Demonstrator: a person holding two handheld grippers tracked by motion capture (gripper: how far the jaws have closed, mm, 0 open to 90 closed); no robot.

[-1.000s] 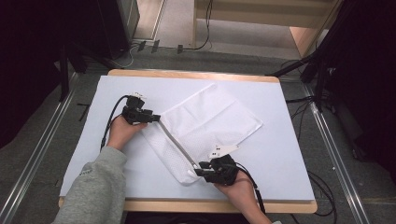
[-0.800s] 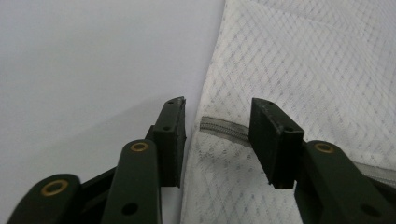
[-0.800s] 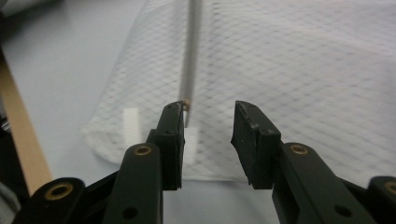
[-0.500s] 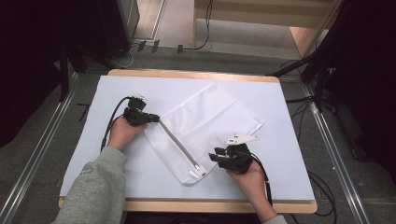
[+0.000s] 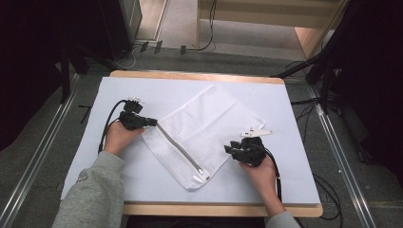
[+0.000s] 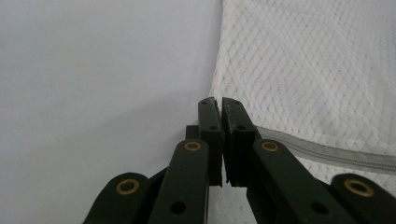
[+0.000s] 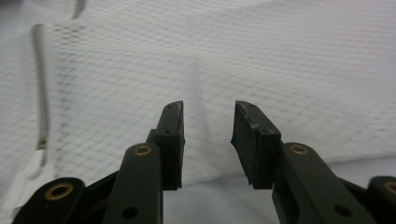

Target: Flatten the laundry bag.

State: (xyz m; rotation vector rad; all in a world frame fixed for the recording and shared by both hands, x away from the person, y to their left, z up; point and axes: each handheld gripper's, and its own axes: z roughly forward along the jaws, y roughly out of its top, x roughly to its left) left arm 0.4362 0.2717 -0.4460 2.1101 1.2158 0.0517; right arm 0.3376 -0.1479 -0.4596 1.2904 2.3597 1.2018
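Note:
A white mesh bag (image 5: pixel 209 123) lies flat on the table, with a grey zipper (image 5: pixel 180 149) running along its lower-left side. My left gripper (image 5: pixel 153 122) sits at the bag's left corner by the zipper's upper end. Its jaws have just closed and stand shut (image 6: pixel 220 100) on the edge of the mesh (image 6: pixel 308 70), right beside the zipper (image 6: pixel 327 151). My right gripper (image 5: pixel 228 149) rests at the bag's right side. It is open (image 7: pixel 208 109), with nothing between its pads, and points across the mesh (image 7: pixel 233 51) toward the zipper (image 7: pixel 39 79).
A white sheet (image 5: pixel 285 180) covers the table, with a wooden edge (image 5: pixel 218 209) along the front. Black cables (image 5: pixel 107 126) trail from both grippers. Metal rails (image 5: pixel 28 175) and dark equipment flank the table.
My right hand has moved right, from the bag's lower corner at the zipper's end to the bag's right side. The left hand has stayed at the left corner.

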